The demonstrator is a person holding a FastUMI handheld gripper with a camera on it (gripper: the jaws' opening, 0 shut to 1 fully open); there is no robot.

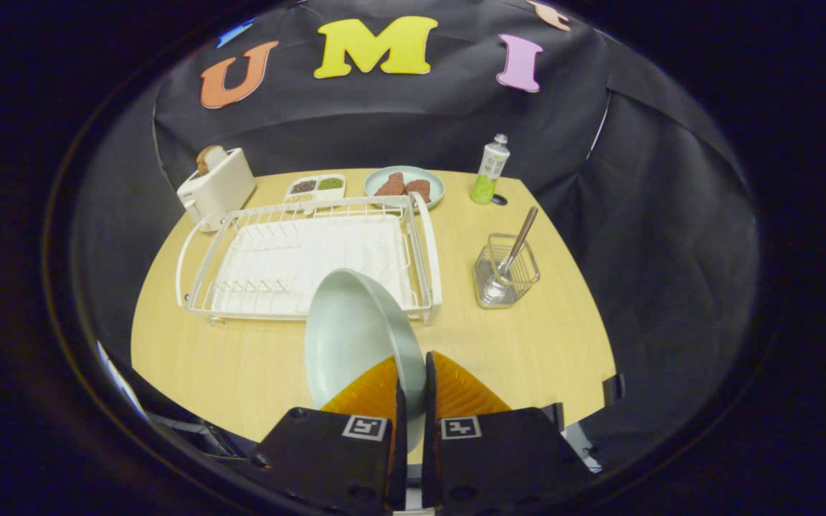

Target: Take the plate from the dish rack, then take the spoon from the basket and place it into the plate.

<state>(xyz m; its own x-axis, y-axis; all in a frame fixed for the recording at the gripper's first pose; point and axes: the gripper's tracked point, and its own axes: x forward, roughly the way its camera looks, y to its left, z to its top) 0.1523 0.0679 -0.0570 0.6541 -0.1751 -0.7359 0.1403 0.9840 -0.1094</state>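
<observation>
The hand-held gripper [413, 390] is clamped on the rim of the pale green round plate [355, 337], holding it tilted above the near part of the wooden bench [241, 373], just in front of the white wire dish rack [298, 258]. The metal spoon [517, 247] stands bowl-down in the small wire basket [506, 276] to the far right of the fingers, its handle leaning up and away to the right.

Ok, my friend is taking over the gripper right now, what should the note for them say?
Gripper: shut on the rim of the round pale green plate, holding it tilted on edge above the wooden table, in front of the white wire dish rack.
Metal spoon with brown handle: standing in the small clear wire basket, beside the rack.
Done: plate is out of the rack.
Left: set the plate flat on the table, let go, fetch the spoon from the basket and lay it in the plate.
</observation>
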